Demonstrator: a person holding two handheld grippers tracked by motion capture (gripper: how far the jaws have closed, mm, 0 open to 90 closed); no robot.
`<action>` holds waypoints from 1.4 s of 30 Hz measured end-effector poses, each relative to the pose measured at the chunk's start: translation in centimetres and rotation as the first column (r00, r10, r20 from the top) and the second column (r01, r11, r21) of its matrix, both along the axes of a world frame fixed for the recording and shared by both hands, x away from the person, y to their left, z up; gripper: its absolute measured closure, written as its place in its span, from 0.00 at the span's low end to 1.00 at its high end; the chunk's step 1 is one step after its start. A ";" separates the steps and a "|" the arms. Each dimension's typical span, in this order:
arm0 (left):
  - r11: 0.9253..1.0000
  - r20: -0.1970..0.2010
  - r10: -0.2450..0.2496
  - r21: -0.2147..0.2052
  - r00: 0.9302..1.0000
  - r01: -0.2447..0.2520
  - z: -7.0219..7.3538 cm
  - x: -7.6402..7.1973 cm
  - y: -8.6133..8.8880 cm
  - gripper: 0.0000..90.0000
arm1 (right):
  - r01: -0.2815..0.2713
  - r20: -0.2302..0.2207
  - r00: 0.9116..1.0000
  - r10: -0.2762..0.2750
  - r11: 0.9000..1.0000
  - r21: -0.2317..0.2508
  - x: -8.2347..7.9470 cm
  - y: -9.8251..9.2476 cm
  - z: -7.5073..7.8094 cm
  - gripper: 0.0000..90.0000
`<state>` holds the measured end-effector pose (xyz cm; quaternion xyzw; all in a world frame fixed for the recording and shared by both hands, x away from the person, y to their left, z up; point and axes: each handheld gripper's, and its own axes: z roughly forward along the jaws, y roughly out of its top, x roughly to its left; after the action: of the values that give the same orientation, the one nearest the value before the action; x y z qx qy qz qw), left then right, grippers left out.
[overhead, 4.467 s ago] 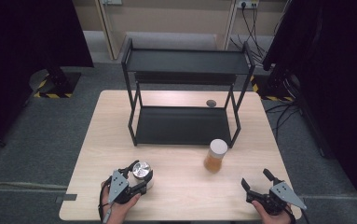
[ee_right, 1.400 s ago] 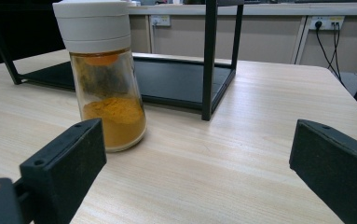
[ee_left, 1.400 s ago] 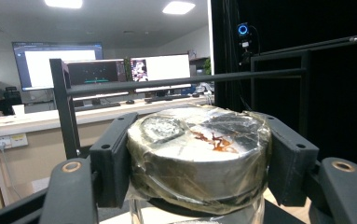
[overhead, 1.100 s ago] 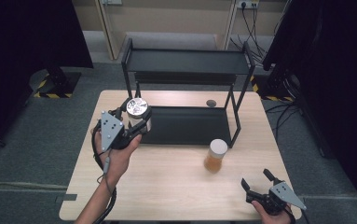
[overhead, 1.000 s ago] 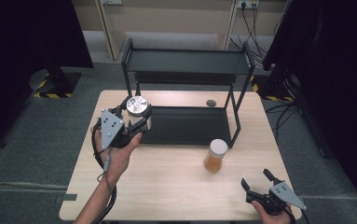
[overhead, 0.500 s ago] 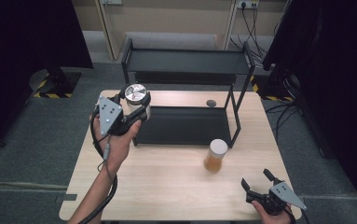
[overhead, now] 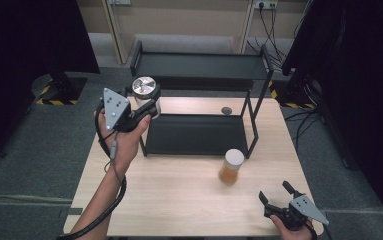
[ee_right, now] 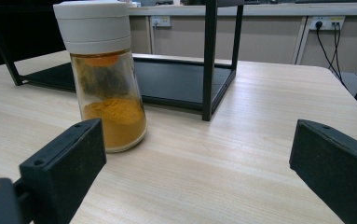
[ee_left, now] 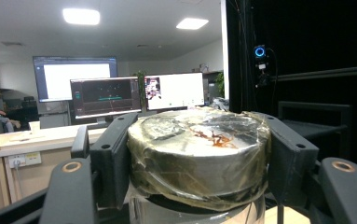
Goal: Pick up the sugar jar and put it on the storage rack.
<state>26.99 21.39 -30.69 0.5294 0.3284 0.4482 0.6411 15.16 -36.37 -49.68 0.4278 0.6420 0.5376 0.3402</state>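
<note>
Left gripper view: left claw clamps jar at its lid, rigid, slick wrap; right claw gapes.

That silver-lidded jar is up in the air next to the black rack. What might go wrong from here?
1. The left gripper pinches the jar only by its lid, which looks wrapped in wrinkled film; it might slip out.
2. The jar hangs close to the corner of the rack's top shelf, so it could knock the rim on the way in.
3. The spice jar stands loose near a rack leg and could be toppled.
</note>
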 end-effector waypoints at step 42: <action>0.999 -0.005 0.029 -0.014 1.000 -0.029 4.8 3.2 -0.7 0.38 | -0.002 0.000 1.000 0.002 1.000 0.001 0.0 0.0 0.0 0.04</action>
<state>30.18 20.69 -25.84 0.5211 0.3406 0.4538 0.6376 15.17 -36.40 -49.68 0.4274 0.6422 0.5381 0.3396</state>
